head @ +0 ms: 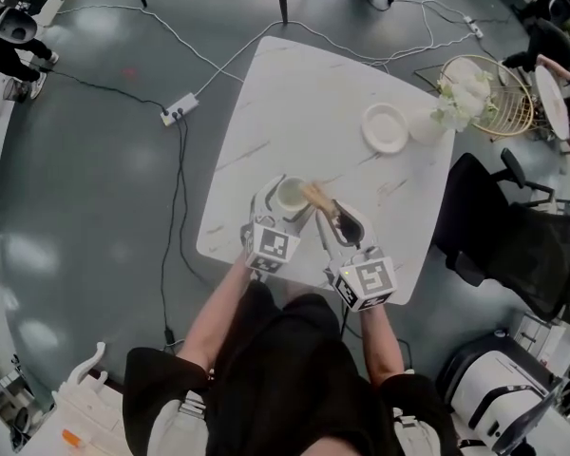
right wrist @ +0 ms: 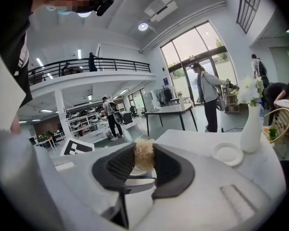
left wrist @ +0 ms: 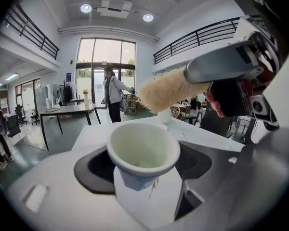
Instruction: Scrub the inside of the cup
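White marbled worktop (head: 304, 93) fills the middle of the head view. Just below frame centre, your left claw (head: 283, 205) is clamped round the white cup (left wrist: 143, 148), whose mouth faces up. Your right claw (head: 340, 224), just right of it, is clenched on the brush (left wrist: 168, 88). In the left gripper view the tan bristle head hangs above and to the right of the cup's rim, outside the cup and clear of it. In the right gripper view the bristles show between the dark pads (right wrist: 171, 170). A small white plate (head: 386, 127) and a white vase (head: 426, 123) stand well apart, at the worktop's upper right.
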`<control>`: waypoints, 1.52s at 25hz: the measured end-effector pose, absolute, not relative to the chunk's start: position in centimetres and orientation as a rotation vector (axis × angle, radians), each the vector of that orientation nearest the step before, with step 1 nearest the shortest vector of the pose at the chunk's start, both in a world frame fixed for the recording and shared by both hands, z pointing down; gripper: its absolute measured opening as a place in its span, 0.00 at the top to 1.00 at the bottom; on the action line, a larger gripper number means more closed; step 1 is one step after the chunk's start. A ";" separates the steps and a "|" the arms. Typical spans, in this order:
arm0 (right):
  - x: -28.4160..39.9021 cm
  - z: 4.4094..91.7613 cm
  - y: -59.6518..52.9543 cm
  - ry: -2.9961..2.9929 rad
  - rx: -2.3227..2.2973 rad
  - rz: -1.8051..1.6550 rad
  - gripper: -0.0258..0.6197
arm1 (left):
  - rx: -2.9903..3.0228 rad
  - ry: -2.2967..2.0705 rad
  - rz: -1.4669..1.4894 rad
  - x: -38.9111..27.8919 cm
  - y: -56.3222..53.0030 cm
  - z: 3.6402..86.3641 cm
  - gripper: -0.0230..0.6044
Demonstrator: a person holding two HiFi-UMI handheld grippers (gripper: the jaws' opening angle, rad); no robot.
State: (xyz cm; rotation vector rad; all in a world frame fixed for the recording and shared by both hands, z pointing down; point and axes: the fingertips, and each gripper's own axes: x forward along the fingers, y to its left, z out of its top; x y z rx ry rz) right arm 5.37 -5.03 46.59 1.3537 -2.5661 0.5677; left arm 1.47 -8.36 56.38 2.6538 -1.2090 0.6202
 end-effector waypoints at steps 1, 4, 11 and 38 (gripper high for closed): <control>4.7 46.4 -4.6 -2.573 1.328 0.561 0.79 | 2.662 -1.207 0.621 1.4 -8.0 55.9 0.38; 3.1 46.2 -3.3 -2.574 1.268 0.551 0.79 | 2.682 -1.195 0.641 1.0 -6.9 55.0 0.38; 0.9 46.6 -1.3 -2.522 1.228 0.562 0.79 | 2.752 -1.187 0.671 0.2 -4.8 53.8 0.38; -2.1 49.2 1.5 -2.376 1.179 0.636 0.79 | 2.962 -1.176 0.867 -1.1 -0.4 52.7 0.39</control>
